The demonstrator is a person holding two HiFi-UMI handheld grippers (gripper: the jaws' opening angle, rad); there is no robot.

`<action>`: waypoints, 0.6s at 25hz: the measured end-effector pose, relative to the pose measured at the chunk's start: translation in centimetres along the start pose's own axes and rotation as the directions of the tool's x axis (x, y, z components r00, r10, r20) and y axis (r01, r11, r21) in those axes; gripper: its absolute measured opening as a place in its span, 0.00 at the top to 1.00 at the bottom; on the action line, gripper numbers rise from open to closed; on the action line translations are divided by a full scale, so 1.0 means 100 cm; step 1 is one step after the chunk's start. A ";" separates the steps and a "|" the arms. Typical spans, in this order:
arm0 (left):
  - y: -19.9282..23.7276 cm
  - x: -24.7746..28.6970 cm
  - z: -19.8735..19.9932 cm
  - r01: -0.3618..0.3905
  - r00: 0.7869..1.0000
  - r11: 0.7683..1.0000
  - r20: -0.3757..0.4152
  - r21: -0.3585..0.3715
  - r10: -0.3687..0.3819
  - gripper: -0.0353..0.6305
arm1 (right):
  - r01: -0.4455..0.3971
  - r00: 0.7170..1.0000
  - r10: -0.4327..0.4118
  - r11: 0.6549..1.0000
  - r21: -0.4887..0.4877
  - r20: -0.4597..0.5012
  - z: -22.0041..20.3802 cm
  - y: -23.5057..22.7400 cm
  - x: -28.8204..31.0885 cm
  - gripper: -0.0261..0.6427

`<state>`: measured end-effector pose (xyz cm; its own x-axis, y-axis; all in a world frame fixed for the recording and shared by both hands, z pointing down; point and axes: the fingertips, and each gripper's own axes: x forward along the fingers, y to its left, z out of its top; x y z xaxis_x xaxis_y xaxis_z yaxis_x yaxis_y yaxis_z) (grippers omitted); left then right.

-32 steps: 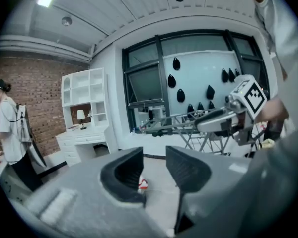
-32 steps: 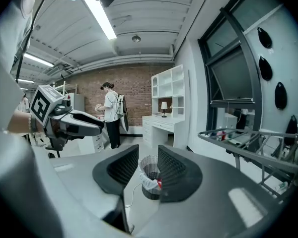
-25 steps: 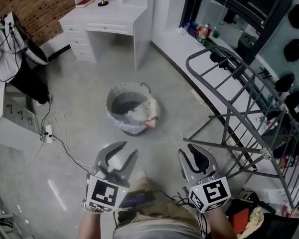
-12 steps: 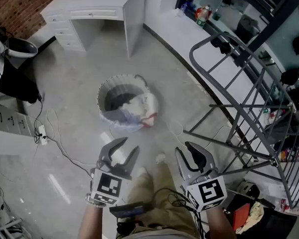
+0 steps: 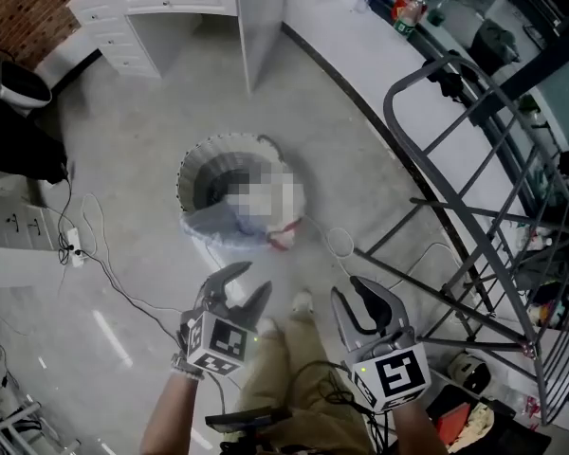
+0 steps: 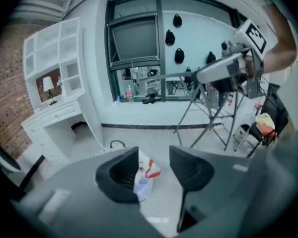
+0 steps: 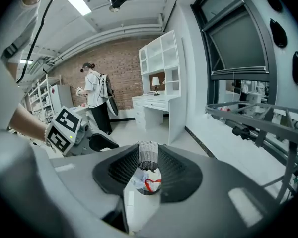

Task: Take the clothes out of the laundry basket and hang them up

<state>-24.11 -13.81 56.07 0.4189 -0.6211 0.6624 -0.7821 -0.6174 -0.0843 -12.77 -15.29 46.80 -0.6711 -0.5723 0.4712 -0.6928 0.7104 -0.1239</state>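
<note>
Walking up to the laundry basket, both grippers empty, nothing picked up yet.

The person stood a little short of the laundry basket [image 5: 192, 162], which sat on the bare floor with pale clothes [image 5: 286, 218] heaped inside, one piece with red trim spilling over the rim on the side toward the drying rack [image 5: 474, 188]. The left gripper [image 5: 249, 281] was held low in front of the body, its jaws spreading wider with nothing between them. The right gripper [image 5: 354, 295] hung beside it, jaws partly apart and bare too, the basket showing far off through the gap. I took this for the reach-in step. The next move looked to call for bending down, closing one gripper on the top garment and lifting it clear before turning to the rack, which stood just to the right with nothing hanging on the bars I could see.
</note>
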 end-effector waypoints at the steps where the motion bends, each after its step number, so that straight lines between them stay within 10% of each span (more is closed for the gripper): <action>1: 0.002 0.013 -0.008 0.002 1.000 1.000 -0.015 -0.002 -0.003 0.67 | -0.003 1.000 0.003 1.000 0.002 -0.006 -0.005 -0.005 0.007 0.80; 15: 0.015 0.193 -0.143 0.011 0.985 1.000 -0.172 -0.013 -0.013 0.64 | -0.011 1.000 0.011 1.000 -0.016 -0.014 -0.109 -0.063 0.094 0.80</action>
<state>-23.81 -19.86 79.33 0.3430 -0.5208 0.7817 -0.7836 -0.6175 -0.0675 -11.83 -20.66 61.51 -0.6750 -0.5586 0.4821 -0.6810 0.7231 -0.1156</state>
